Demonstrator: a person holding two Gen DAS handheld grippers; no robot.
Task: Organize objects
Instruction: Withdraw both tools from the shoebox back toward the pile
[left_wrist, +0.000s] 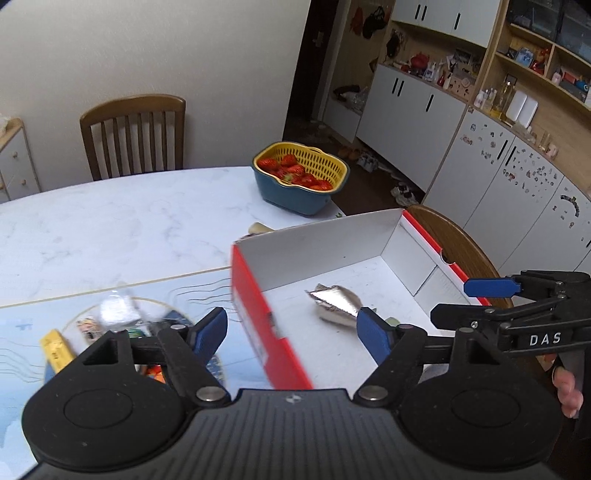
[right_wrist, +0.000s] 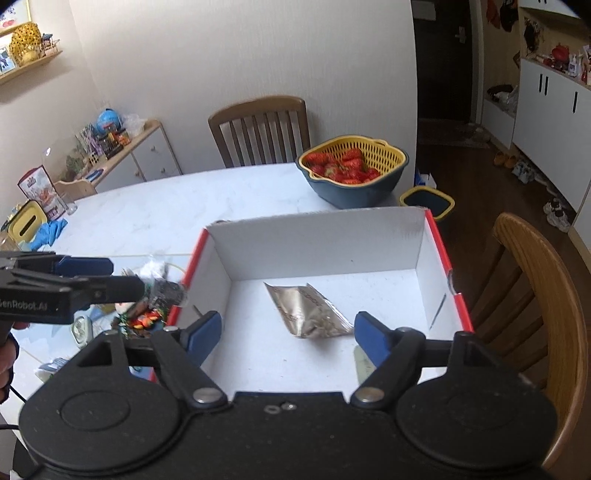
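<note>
A shoebox (right_wrist: 314, 236), white inside and red outside, stands open on the table, also in the left wrist view (left_wrist: 332, 240). A crumpled silver foil packet (right_wrist: 308, 310) (left_wrist: 336, 302) lies loose on its floor. My right gripper (right_wrist: 288, 325) hangs open above the box, and nothing is between its blue pads. My left gripper (left_wrist: 291, 328) is open and empty over the box's red left wall. A pile of small wrapped items (left_wrist: 114, 314) (right_wrist: 147, 310) lies on a pale blue mat (left_wrist: 29, 317) left of the box. Each gripper shows in the other's view: the right one (left_wrist: 469, 301), the left one (right_wrist: 122, 277).
A yellow-and-blue colander of strawberries (right_wrist: 351, 166) sits at the table's far right corner. Wooden chairs stand behind the table (right_wrist: 258, 125) and at the right (right_wrist: 528, 280). A yellow-rimmed bin (right_wrist: 426, 201) is on the floor. A tissue box and blue cloth (right_wrist: 48, 232) lie far left.
</note>
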